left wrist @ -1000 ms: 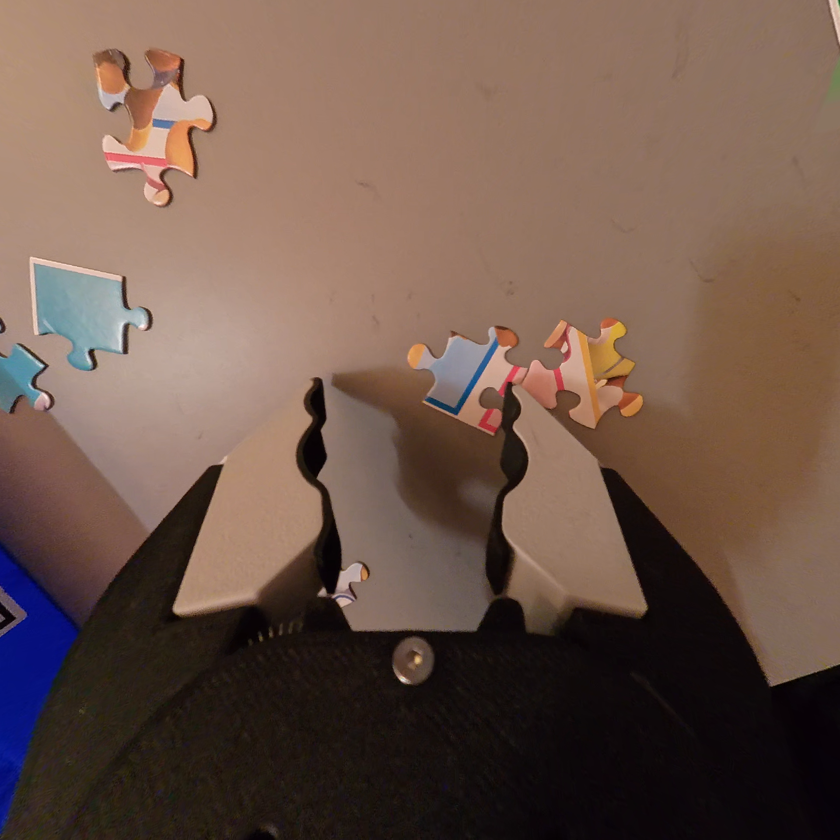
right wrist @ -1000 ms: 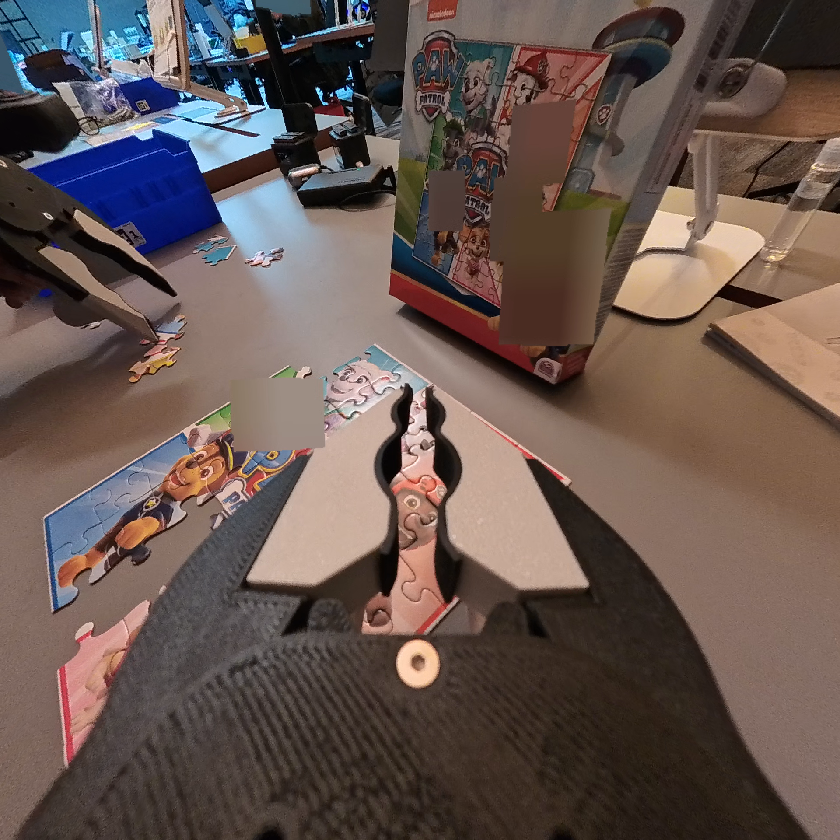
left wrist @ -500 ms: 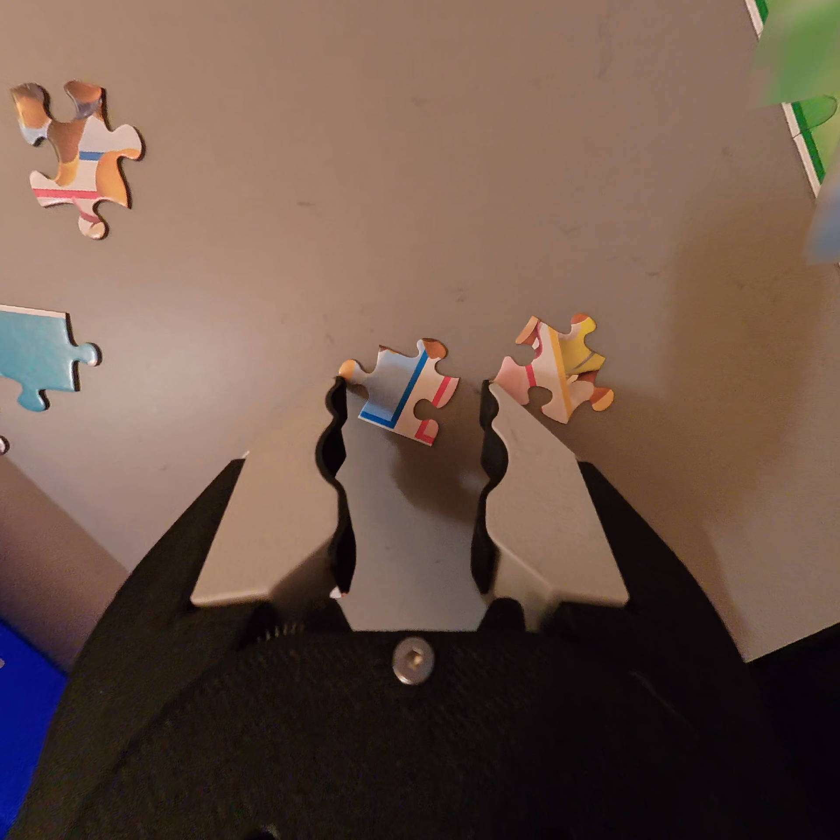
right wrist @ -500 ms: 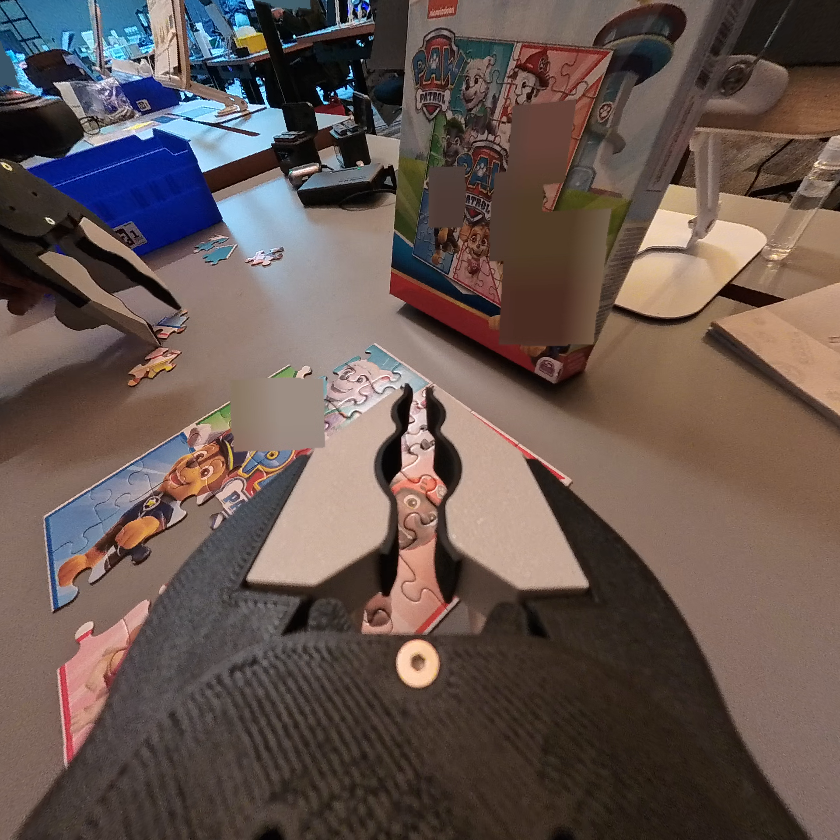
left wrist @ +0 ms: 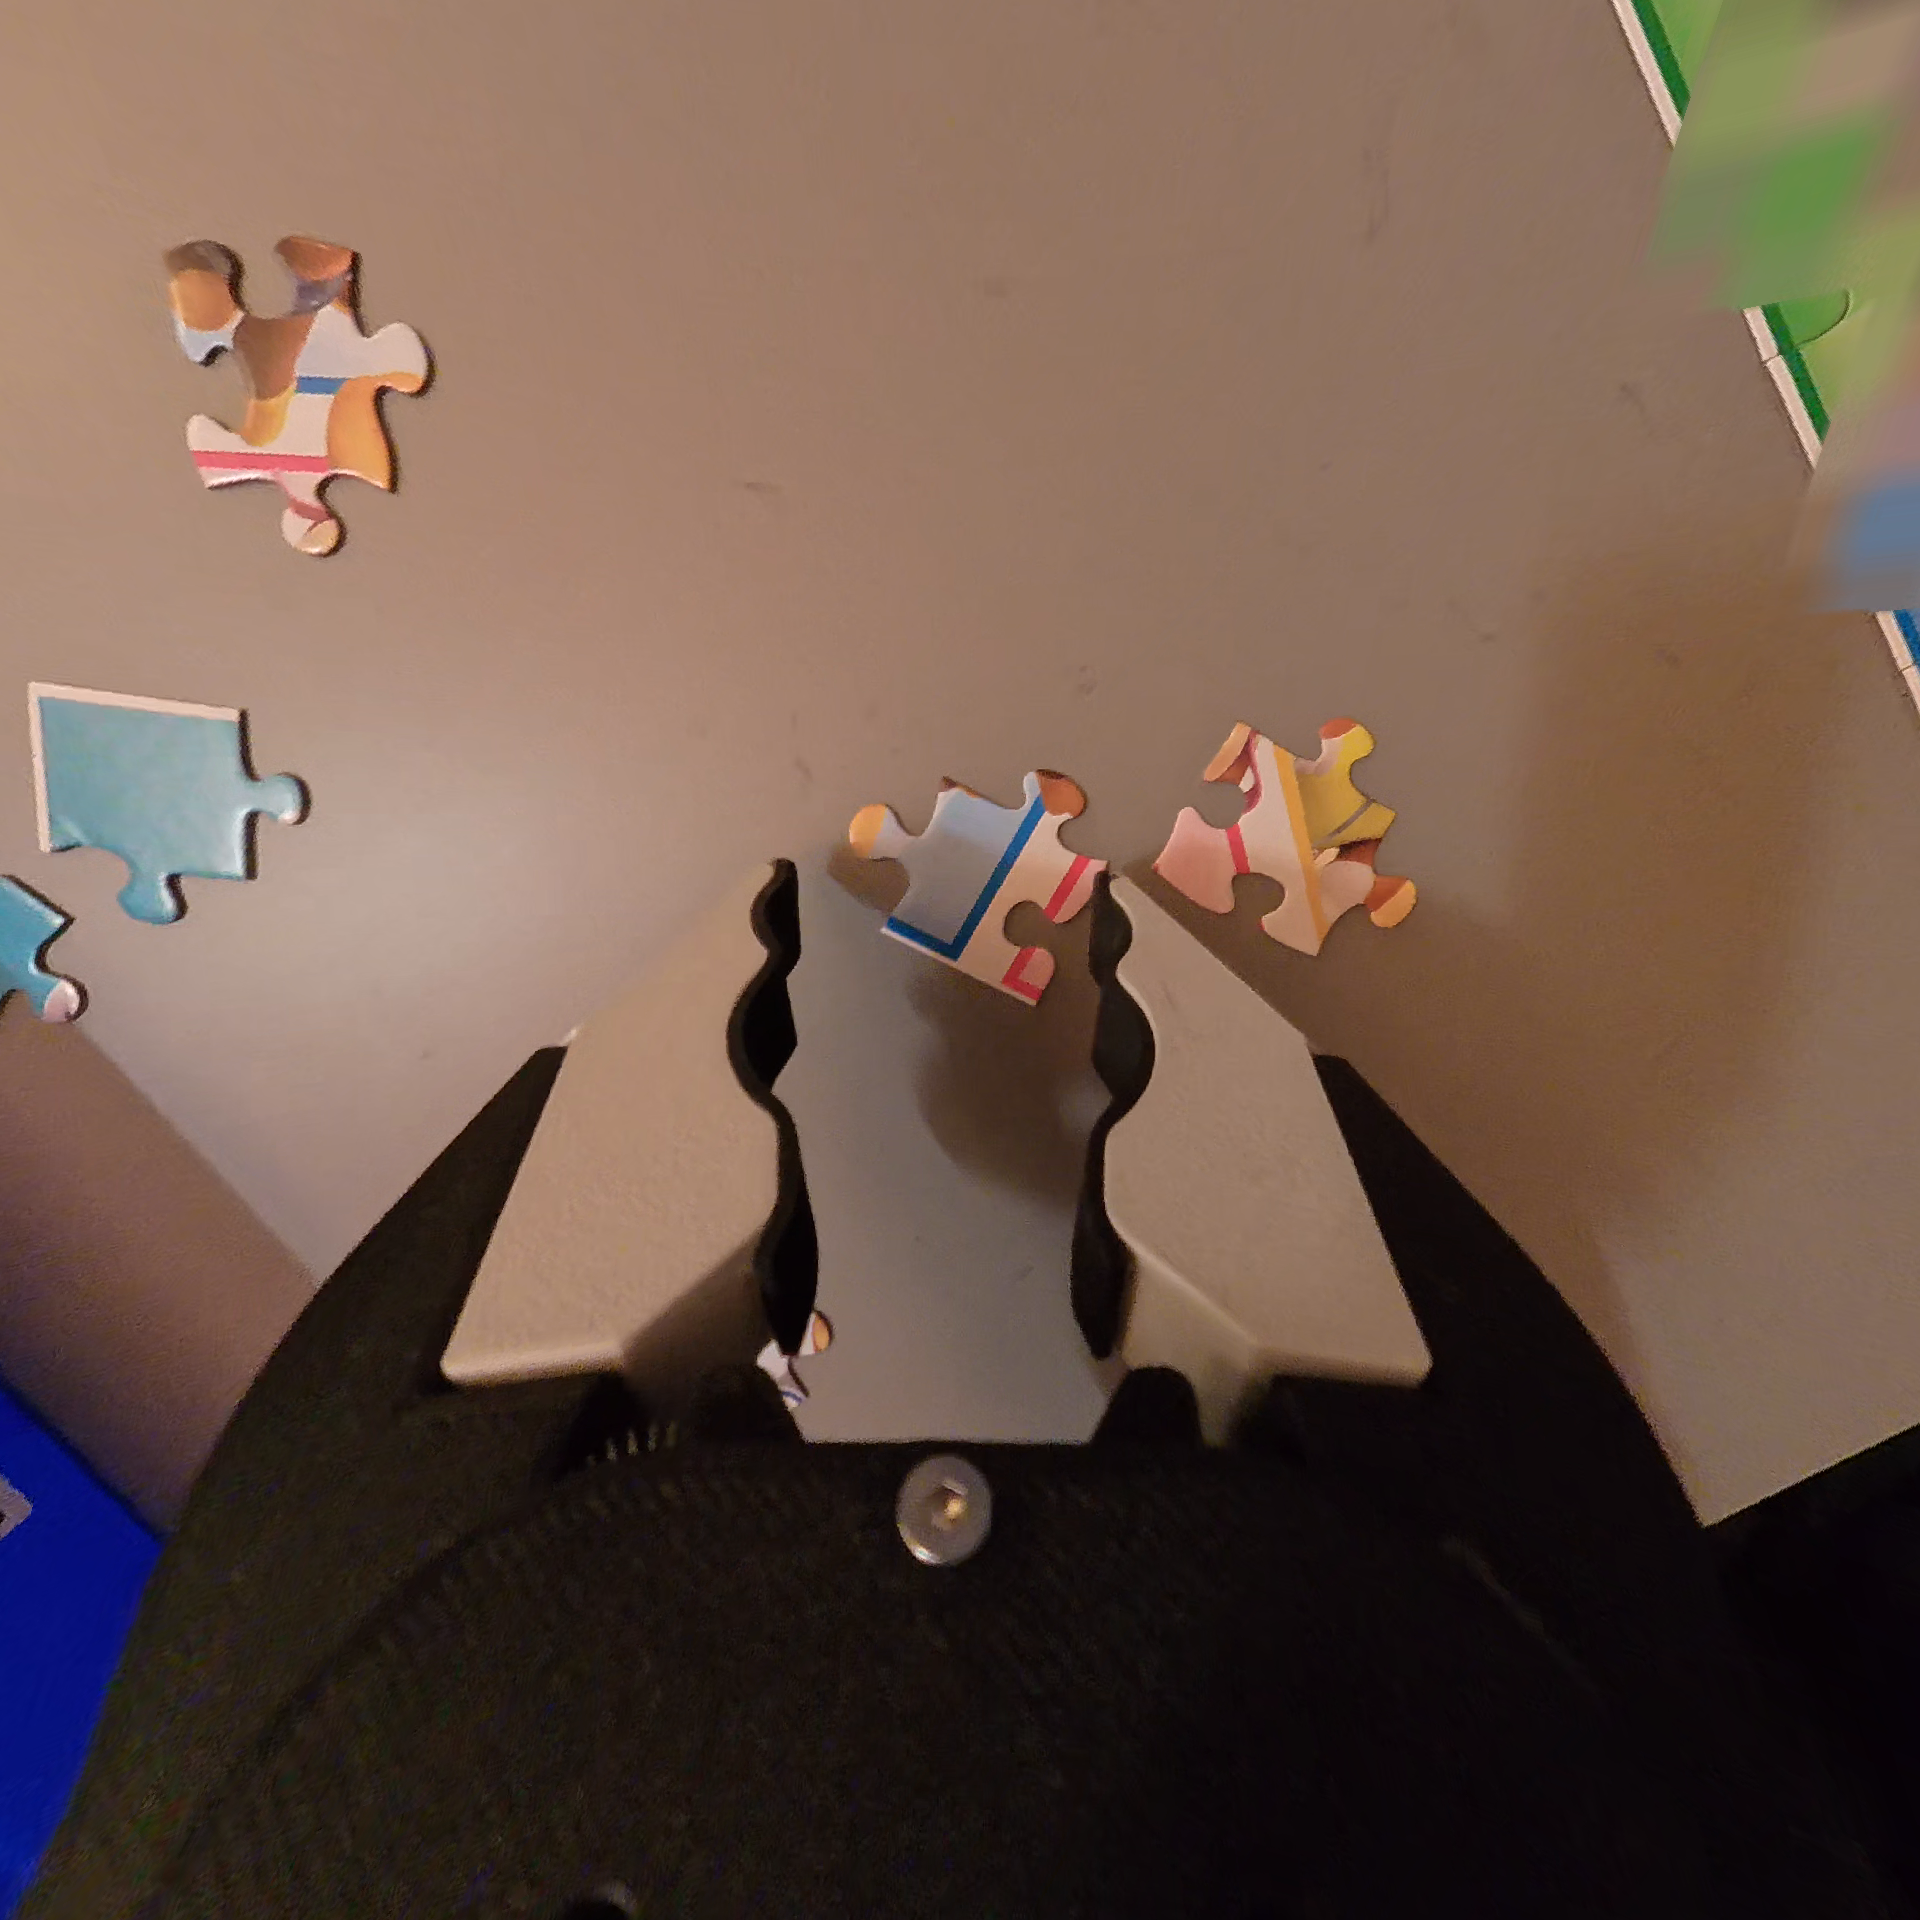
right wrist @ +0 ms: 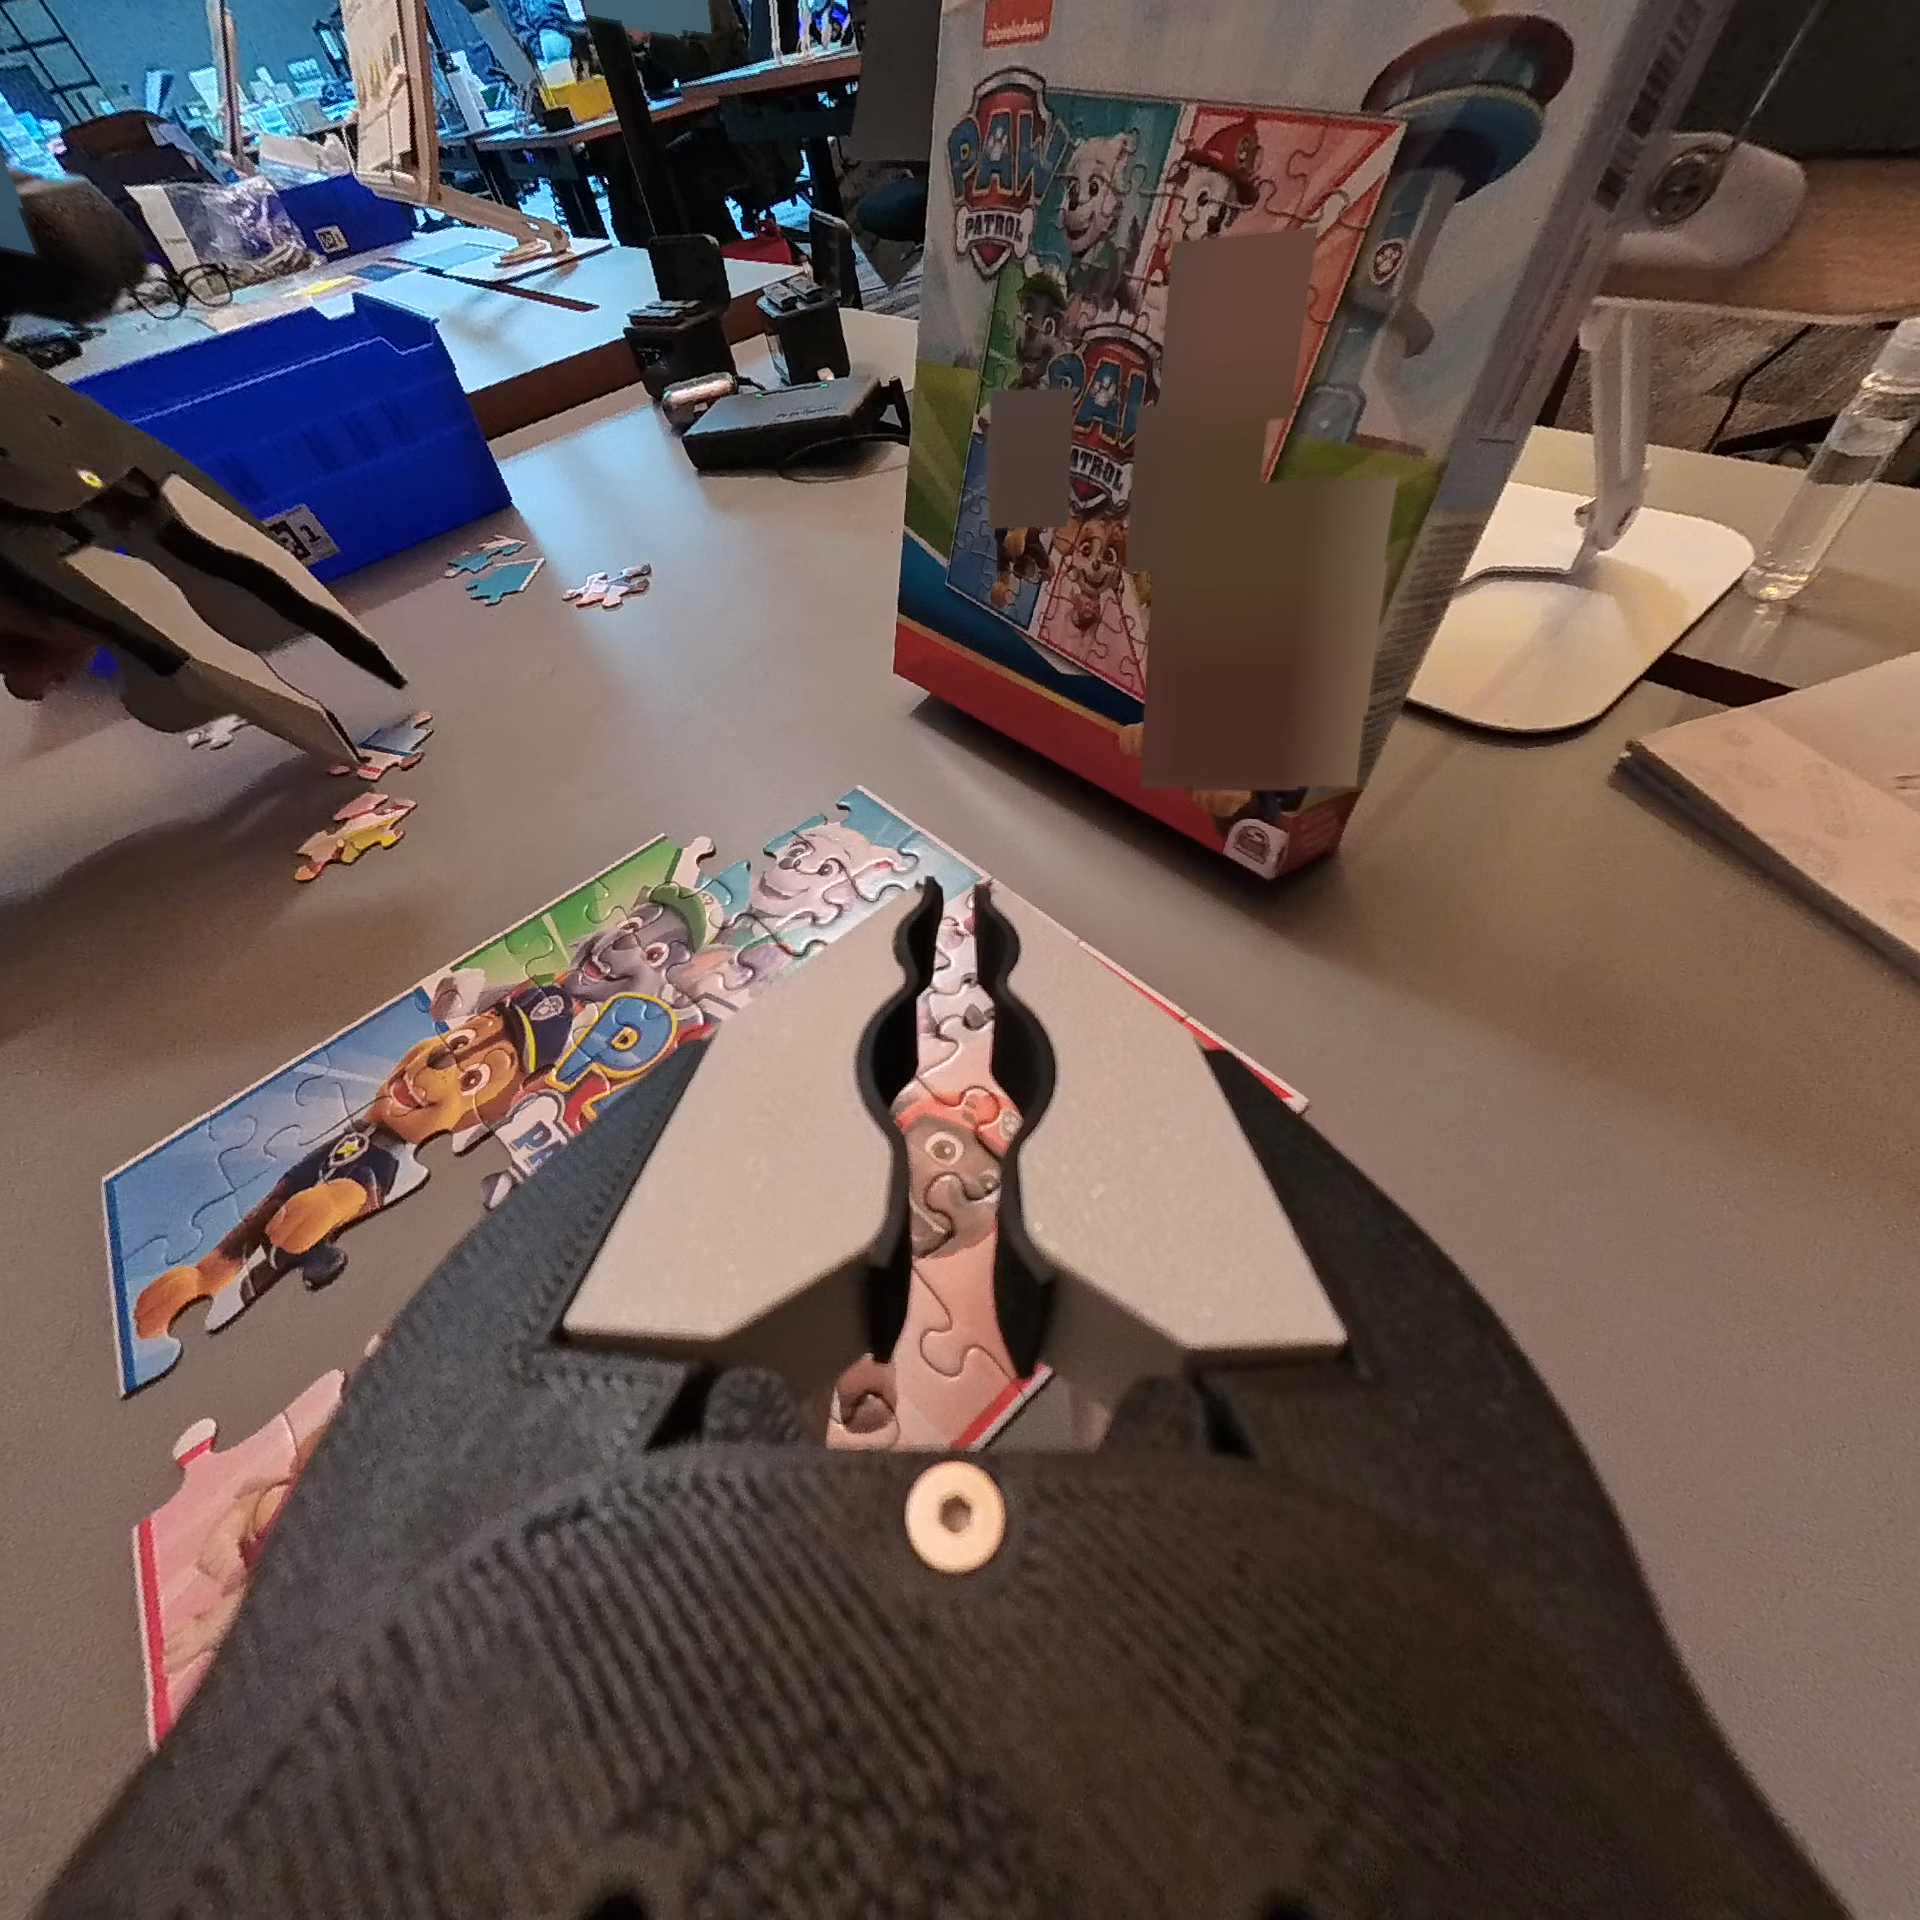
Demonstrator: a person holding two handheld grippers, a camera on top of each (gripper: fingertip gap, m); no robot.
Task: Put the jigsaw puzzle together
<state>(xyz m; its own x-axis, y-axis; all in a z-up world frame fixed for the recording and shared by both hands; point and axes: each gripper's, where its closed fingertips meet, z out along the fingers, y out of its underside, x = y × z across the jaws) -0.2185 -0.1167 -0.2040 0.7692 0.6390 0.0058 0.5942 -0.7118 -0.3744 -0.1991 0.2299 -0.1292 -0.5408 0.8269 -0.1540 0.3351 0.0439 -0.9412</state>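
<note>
The left gripper (left wrist: pixel 940 878) stands wide apart over the grey tabletop (left wrist: pixel 935 416), grasping nothing. A blue-striped puzzle piece (left wrist: pixel 982 883) lies flat between its fingertips at frame centre; its pink edge touches the right fingertip (left wrist: pixel 1110 904), while the left fingertip stands clear of it. A yellow piece (left wrist: pixel 1288 836) lies just right of that fingertip. 2 more pieces sit at the left: an orange piece (left wrist: pixel 296 384) at upper left and a blue piece (left wrist: pixel 145 795) below it.

The right gripper (right wrist: pixel 958 899) is nearly clenched, only a thin slit between its tips, with nothing in it, above the assembled puzzle (right wrist: pixel 312 1143). A puzzle box (right wrist: pixel 1164 416) stands at upper right.
</note>
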